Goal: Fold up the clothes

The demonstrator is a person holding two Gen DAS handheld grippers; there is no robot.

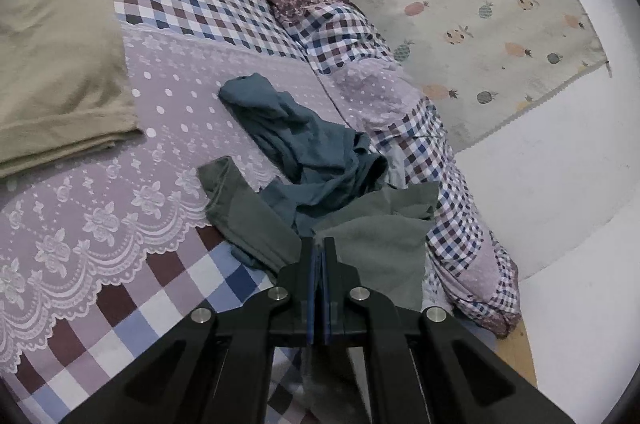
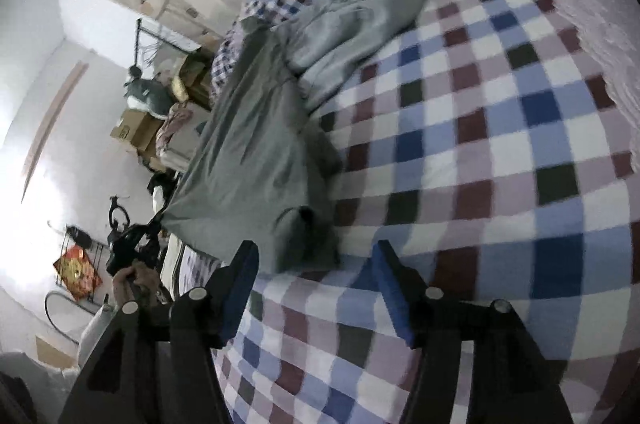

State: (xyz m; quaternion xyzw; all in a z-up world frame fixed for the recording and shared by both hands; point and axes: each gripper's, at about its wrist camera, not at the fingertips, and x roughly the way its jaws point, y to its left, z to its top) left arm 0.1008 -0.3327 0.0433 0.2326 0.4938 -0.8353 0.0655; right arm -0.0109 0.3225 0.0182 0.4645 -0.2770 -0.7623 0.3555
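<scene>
A grey-green garment lies crumpled near the edge of a checked bed cover. My left gripper is shut on a part of it, and cloth hangs below the closed fingers. In the right wrist view the same garment stretches taut from the bed toward the left gripper, which a hand holds. My right gripper is open just above the bed. The garment's near edge lies by its left finger, with nothing clamped.
A blue-teal garment lies bunched behind the grey one. A folded beige garment rests at the far left of the bed. Beyond the bed edge are a pineapple-print rug, white floor, and cardboard boxes with clutter.
</scene>
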